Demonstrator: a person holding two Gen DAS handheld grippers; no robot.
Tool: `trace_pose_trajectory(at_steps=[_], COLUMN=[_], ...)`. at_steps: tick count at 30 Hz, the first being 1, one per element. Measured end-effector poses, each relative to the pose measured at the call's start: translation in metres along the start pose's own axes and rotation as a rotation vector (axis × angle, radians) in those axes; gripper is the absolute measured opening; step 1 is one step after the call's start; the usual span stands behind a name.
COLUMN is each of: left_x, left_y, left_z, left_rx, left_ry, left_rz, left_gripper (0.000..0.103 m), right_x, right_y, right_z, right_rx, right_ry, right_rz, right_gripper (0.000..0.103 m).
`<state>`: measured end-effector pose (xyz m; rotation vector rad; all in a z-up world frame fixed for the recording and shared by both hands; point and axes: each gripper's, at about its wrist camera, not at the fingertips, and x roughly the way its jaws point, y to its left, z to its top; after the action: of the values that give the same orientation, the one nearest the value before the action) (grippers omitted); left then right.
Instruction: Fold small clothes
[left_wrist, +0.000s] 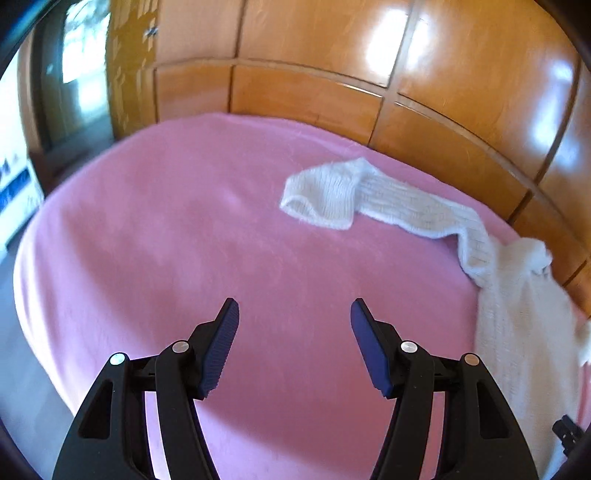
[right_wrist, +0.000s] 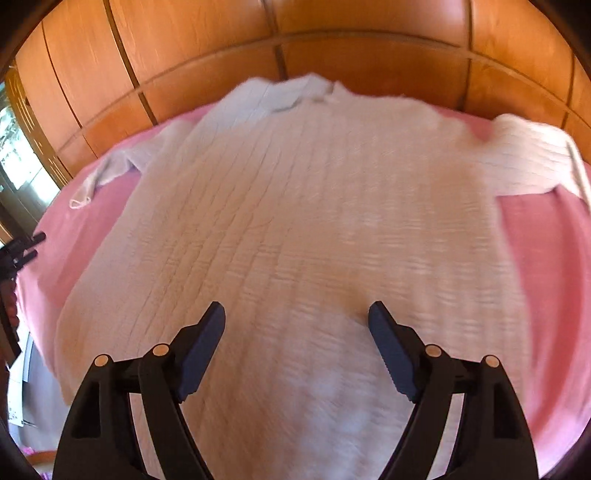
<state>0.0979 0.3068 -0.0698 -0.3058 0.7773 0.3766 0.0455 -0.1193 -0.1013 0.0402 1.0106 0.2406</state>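
Wooden wardrobe panels (right_wrist: 207, 66) fill the background, glossy with window glare. Pink blanket (left_wrist: 177, 229) covers the bed in front of them. White knit sweater (right_wrist: 295, 206) lies spread flat on the blanket, collar toward the panels, ribs running lengthwise, some shallow wrinkles across the body. One sleeve (left_wrist: 369, 195) stretches out to the side with its cuff folded back; the opposite sleeve (right_wrist: 528, 158) lies bent near the far edge. Left tongs (left_wrist: 294, 308) spread wide, empty, hovering over bare blanket beside the sweater. Right tongs (right_wrist: 296, 310) likewise wide and empty, above the sweater's lower body. Right-wrist view is motion-blurred.
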Motion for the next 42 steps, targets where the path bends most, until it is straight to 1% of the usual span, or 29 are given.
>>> trace_pose_trajectory(at_steps=[1, 3, 5, 8, 11, 12, 13, 14, 15, 16, 17, 18, 19, 22, 23, 25, 27, 29, 31, 32, 33, 34, 36, 37, 38, 40, 41, 42], left_x=[0.005, 0.021, 0.04, 0.073, 0.109, 0.124, 0.132, 0.142, 0.146, 0.146, 0.141, 0.134, 0.122, 0.091, 0.076, 0.06, 0.052, 0.054, 0.07, 0.082, 0.09, 0.103, 0.112, 0.118, 0.121, 0.117, 0.112, 0.1], left_y=[-0.01, -0.025, -0.039, -0.059, -0.073, -0.074, -0.074, -0.069, -0.065, -0.059, -0.05, -0.042, -0.029, 0.006, 0.025, 0.054, 0.077, 0.098, 0.113, 0.116, 0.114, 0.114, 0.12, 0.123, 0.127, 0.127, 0.127, 0.123], left_z=[0.005, 0.013, 0.021, 0.034, 0.049, 0.056, 0.06, 0.068, 0.074, 0.08, 0.088, 0.094, 0.103, 0.124, 0.135, 0.15, 0.162, 0.176, 0.187, 0.192, 0.193, 0.192, 0.184, 0.179, 0.175, 0.166, 0.161, 0.153], left_rx=[0.055, 0.144, 0.194, 0.25, 0.29, 0.298, 0.297, 0.282, 0.263, 0.241, 0.21, 0.181, 0.13, 0.016, -0.039, -0.114, -0.164, -0.2, -0.238, -0.23, -0.216, -0.208, -0.226, -0.256, -0.286, -0.302, -0.31, -0.312], left_ry=[-0.015, -0.028, -0.014, 0.0, 0.015, 0.027, 0.037, 0.053, 0.064, 0.066, 0.06, 0.05, 0.034, 0.002, -0.008, -0.019, -0.021, -0.01, 0.033, 0.062, 0.075, 0.109, 0.167, 0.185, 0.177, 0.178, 0.173, 0.147], left_rz=[0.011, 0.026, 0.043, 0.066, 0.131, 0.162, 0.179, 0.188, 0.185, 0.182, 0.163, 0.142, 0.108, 0.041, 0.019, 0.013, 0.046, 0.101, 0.12, 0.15, 0.183, 0.235, 0.251, 0.259, 0.262, 0.24, 0.233, 0.213], left_gripper=[0.062, 0.062, 0.062, 0.062, 0.062, 0.061, 0.055, 0.032, 0.016, 0.009, 0.006, 0.005, 0.005, 0.004, 0.004, 0.004, 0.004, 0.004, 0.004, 0.004, 0.004, 0.004, 0.002, 0.002, 0.002, 0.017, 0.036, 0.047], right_x=[0.005, 0.011, 0.015, 0.02, 0.024, 0.025, 0.027, 0.027, 0.027, 0.027, 0.027, 0.027, 0.027, 0.028, 0.028, 0.028, 0.028, 0.028, 0.028, 0.028, 0.028, 0.028, 0.028, 0.028, 0.028, 0.027, 0.027, 0.027], right_y=[0.003, 0.007, 0.009, 0.008, 0.008, 0.009, 0.011, 0.012, 0.012, 0.012, 0.012, 0.012, 0.012, 0.011, 0.011, 0.011, 0.012, 0.012, 0.012, 0.012, 0.012, 0.013, 0.013, 0.013, 0.013, 0.013, 0.013, 0.013], right_z=[-0.001, -0.007, -0.01, -0.011, -0.008, -0.006, -0.005, -0.005, -0.005, -0.005, -0.006, -0.007, -0.007, -0.007, -0.008, -0.008, -0.008, -0.008, -0.008, -0.008, -0.008, -0.008, -0.009, -0.009, -0.009, -0.009, -0.009, -0.009], right_rx=[-0.001, -0.026, -0.046, -0.046, -0.043, -0.045, -0.047, -0.048, -0.049, -0.049, -0.051, -0.051, -0.052, -0.053, -0.055, -0.055, -0.055, -0.054, -0.056, -0.057, -0.056, -0.056, -0.055, -0.056, -0.056, -0.056, -0.056, -0.056], right_ry=[-0.002, -0.029, -0.046, -0.064, -0.066, -0.067, -0.067, -0.069, -0.07, -0.073, -0.077, -0.079, -0.079, -0.08, -0.081, -0.083, -0.084, -0.085, -0.085, -0.085, -0.086, -0.087, -0.091, -0.094, -0.095, -0.096, -0.098, -0.1], right_rz=[-0.014, -0.039, -0.052, -0.043, -0.039, -0.041, -0.043, -0.045, -0.046, -0.046, -0.045, -0.045, -0.046, -0.046, -0.046, -0.048, -0.052, -0.055, -0.058, -0.059, -0.061, -0.061, -0.064, -0.067, -0.068, -0.066, -0.066, -0.066], right_gripper=[0.087, 0.092, 0.094, 0.097, 0.099, 0.1, 0.101, 0.101, 0.101, 0.101, 0.101, 0.101, 0.101, 0.101, 0.101, 0.101, 0.101, 0.101, 0.101, 0.101, 0.101, 0.101, 0.101, 0.101, 0.101, 0.101, 0.101, 0.101])
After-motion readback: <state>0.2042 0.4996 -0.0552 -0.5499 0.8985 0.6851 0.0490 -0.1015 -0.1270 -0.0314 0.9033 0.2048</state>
